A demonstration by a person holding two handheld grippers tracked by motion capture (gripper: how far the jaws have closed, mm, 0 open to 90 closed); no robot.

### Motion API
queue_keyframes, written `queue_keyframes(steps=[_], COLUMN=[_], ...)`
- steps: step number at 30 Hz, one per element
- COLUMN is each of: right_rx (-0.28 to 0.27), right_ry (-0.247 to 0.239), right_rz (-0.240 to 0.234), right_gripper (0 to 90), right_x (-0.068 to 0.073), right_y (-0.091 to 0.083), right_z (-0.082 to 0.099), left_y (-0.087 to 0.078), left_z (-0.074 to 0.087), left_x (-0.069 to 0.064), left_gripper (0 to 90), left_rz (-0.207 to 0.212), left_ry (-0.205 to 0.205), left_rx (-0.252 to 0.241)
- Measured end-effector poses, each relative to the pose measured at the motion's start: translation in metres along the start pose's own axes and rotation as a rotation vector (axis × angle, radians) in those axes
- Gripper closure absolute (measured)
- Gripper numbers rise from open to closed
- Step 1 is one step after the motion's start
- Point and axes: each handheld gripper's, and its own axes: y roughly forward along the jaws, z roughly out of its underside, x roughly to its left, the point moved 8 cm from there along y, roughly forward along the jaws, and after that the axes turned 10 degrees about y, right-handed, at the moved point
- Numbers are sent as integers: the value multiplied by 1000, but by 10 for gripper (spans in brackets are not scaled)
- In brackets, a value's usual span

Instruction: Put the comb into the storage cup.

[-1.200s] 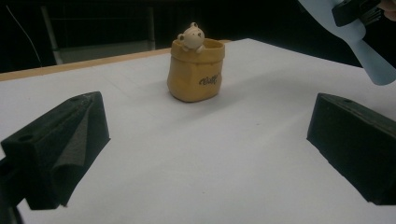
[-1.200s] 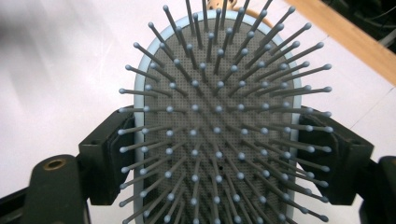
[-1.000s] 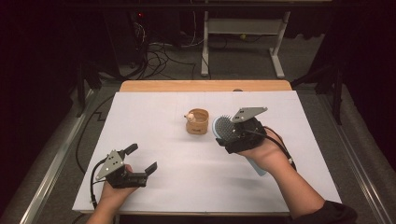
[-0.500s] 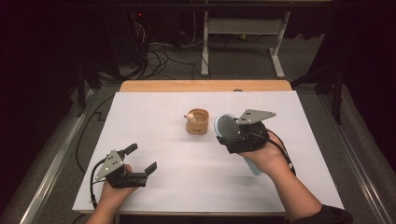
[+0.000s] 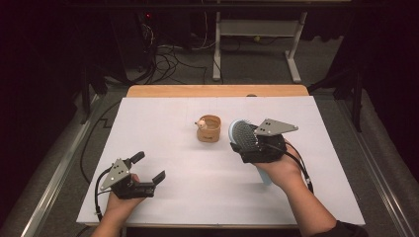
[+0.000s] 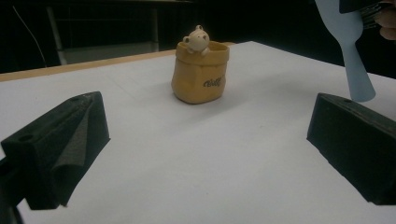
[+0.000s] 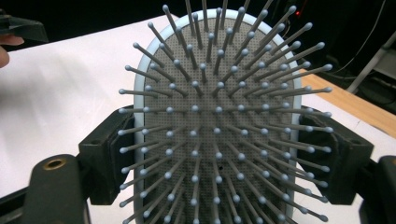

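Observation:
A light blue paddle hairbrush [image 5: 241, 132] is held above the white table, bristles up toward the camera. My right gripper [image 5: 248, 144] is shut on the sides of its head. In the right gripper view the hairbrush [image 7: 210, 140] sits between the two black jaws, with my right gripper [image 7: 219, 161] clamping its rim. A small tan sack-shaped pot with a bear figure [image 5: 208, 129] stands just left of the brush. My left gripper [image 5: 148, 167] rests open at the near left with nothing in it. The left gripper [image 6: 201, 154] faces the pot [image 6: 201, 74], and the brush handle [image 6: 350, 56] hangs at the upper right.
A white sheet [image 5: 197, 197] covers the table, with a wooden strip [image 5: 217, 91] along its far edge. Beyond it are floor cables [image 5: 168, 59] and a metal stand [image 5: 257, 29]. Dark drops border the table's left and right sides.
The right hand has drifted slightly to the right with the hairbrush still gripped. The left hand and the pot have stayed where they were.

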Motion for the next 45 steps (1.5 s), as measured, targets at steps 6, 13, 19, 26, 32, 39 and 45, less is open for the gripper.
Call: queue_keyframes(steps=[6, 13, 19, 26, 32, 39, 45], right_rx=[-41, -92, -128, -145, -148, -154, -159], right_ry=[6, 28, 45, 67, 76, 67, 65], right_rz=[-1, 0, -9, -10, -9, -1, 1], right_gripper=[209, 209, 209, 208, 207, 207, 207], right_x=[-1, -2, -3, -5, -7, -8, -7], right_y=[-1, -3, -5, -5, -4, -2, 2], right_z=[0, -1, -4, -6, -8, -13, -18], left_y=[0, 1, 0, 0, 0, 0, 0], left_z=[-1, 0, 1, 1, 2, 1, 1], left_x=[1, 1, 1, 1, 1, 2, 2], left_gripper=[1, 1, 1, 1, 1, 1, 1], left_rz=[5, -3, 9, 8, 9, 9, 10], left_ry=[8, 2, 20, 20, 24, 25, 27], left_rx=[1, 0, 2, 3, 4, 3, 4])
